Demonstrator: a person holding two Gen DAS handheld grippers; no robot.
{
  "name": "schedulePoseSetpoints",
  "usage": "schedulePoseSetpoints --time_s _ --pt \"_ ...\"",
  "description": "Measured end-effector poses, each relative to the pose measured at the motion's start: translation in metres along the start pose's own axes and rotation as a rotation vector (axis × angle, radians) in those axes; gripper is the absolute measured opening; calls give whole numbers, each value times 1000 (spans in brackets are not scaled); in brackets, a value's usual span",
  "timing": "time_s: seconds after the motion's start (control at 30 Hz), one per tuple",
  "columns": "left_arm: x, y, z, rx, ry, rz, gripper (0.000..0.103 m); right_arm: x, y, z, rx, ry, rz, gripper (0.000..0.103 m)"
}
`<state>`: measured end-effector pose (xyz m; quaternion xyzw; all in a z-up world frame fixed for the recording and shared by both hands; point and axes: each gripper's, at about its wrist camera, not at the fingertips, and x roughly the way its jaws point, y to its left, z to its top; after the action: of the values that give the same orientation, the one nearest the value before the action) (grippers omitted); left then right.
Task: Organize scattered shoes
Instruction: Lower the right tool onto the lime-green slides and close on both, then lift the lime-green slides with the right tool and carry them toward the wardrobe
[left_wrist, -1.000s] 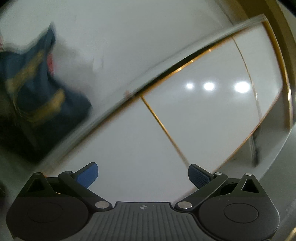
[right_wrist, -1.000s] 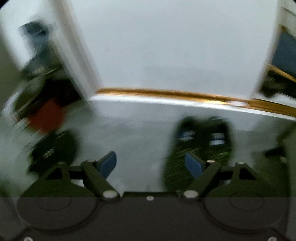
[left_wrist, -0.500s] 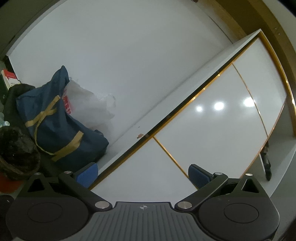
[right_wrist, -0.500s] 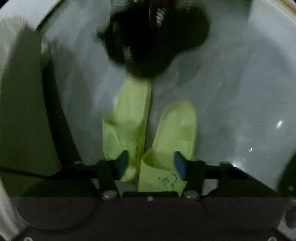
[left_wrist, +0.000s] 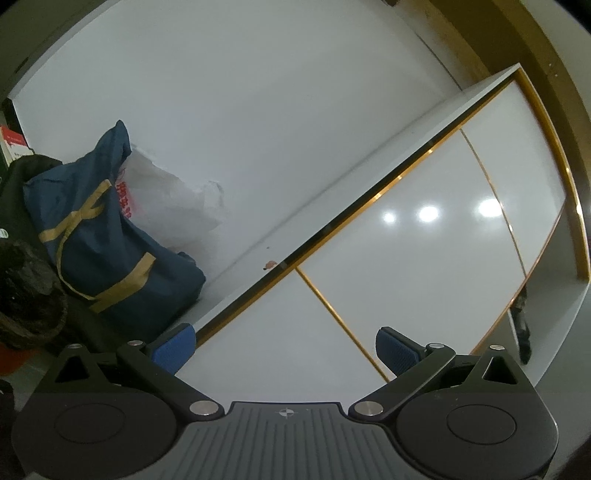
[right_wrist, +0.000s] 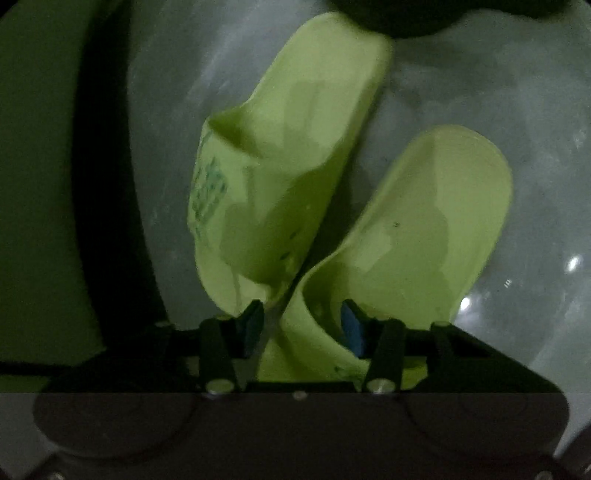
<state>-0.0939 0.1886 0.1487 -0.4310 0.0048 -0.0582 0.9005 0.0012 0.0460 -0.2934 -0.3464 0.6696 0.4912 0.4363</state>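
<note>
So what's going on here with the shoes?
A person is tidying shoes with two hand-held claws. The right claw points down at a pair of lime slippers on the floor and is closing on the touching straps of the two, one finger inside the right slipper. The left claw is open and empty, facing a white cabinet beside a blue bag.

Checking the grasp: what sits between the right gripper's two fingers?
In the right wrist view, the right gripper is closing on the strap of the right-hand green slipper, pinched against the left-hand green slipper.
</note>
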Motion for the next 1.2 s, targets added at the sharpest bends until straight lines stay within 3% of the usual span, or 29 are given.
schedulePoseSetpoints --time_s 0.07,0.2,0.37,0.43,0.5,0.6,0.63,0.7,0.93,1.07,1.13,1.2 --pt "1 1 0 -10 -3 -4 103 -6 0 0 7 -29 4 13" --pt "3 3 -2 -28 -7 -12 103 -27 6 2 -25 -104 -112 13" --pt "8 3 -4 -21 10 -15 103 -41 7 11 -60 -152 -120 13" --pt "9 3 -4 -20 13 -15 103 -40 6 20 -42 -153 -87 15" --pt "8 4 -4 -24 10 -15 103 -43 -8 30 33 -158 -27 25" --pt "7 5 -4 -31 5 -15 103 -55 -45 31 277 -195 140 36" --pt "7 5 -5 -33 5 -15 103 -58 -56 31 342 -200 174 46" --pt "8 6 -5 -36 5 -16 103 -59 -66 35 393 -171 154 56" --pt "8 4 -6 -37 8 -27 103 -43 -59 60 428 0 122 54" --pt "6 6 -6 -45 1 -25 103 -25 -33 74 346 109 -34 51" --pt "5 7 -6 -46 -3 -20 103 -26 -20 78 298 137 -93 40" --pt "4 9 -6 -51 -11 -15 103 -29 -10 78 254 154 -108 23"
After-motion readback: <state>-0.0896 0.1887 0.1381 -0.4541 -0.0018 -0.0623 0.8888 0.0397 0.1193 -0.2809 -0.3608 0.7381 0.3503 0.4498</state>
